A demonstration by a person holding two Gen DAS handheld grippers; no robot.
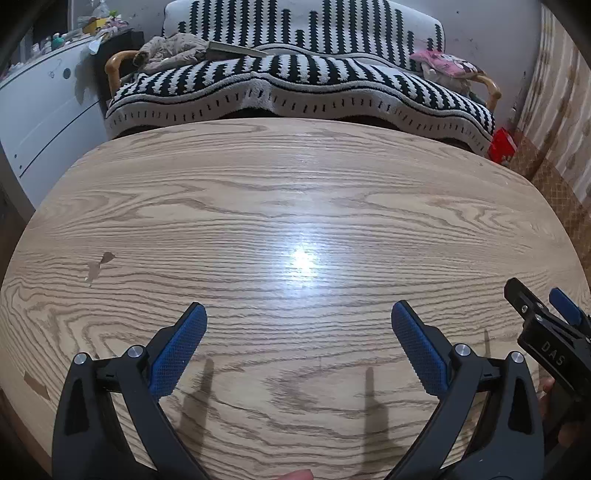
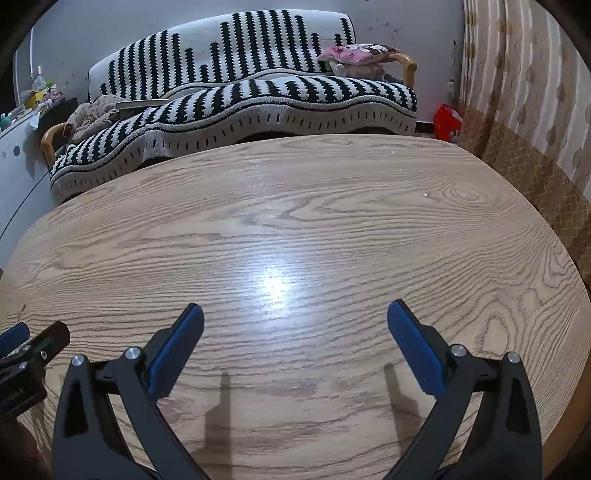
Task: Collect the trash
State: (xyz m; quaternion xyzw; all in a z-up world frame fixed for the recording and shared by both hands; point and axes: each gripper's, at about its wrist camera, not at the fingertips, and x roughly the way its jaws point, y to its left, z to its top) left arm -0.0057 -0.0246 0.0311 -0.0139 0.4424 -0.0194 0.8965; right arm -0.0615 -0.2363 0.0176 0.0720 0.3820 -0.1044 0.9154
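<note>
At the far left a white cabinet [image 1: 48, 107] is cut off by the frame edge; the clutter on its top [image 1: 99, 24] is too small and blurred to identify. Beside it, a sofa [image 1: 295, 85] under a black-and-white striped cover runs behind the wooden bench [image 1: 295, 206], with a crumpled cloth [image 1: 173, 50] on its left end and a pink cushion [image 1: 443, 62] on its right. The left tongs [image 1: 298, 317] hover over the bench with the blue pads [image 1: 177, 350] spread wide and nothing between them. A chipped patch [image 1: 99, 264] marks the bench surface to their left. No piece of trash can be made out anywhere on the bench in either view. The right tongs [image 2: 295, 317] are spread equally wide, holding nothing; in the left wrist view only their tip shows at the right edge. Right of the sofa a red object [image 2: 447, 120] sits on the floor, partly hidden by the bench edge, beside a patterned curtain [image 2: 524, 92].
</note>
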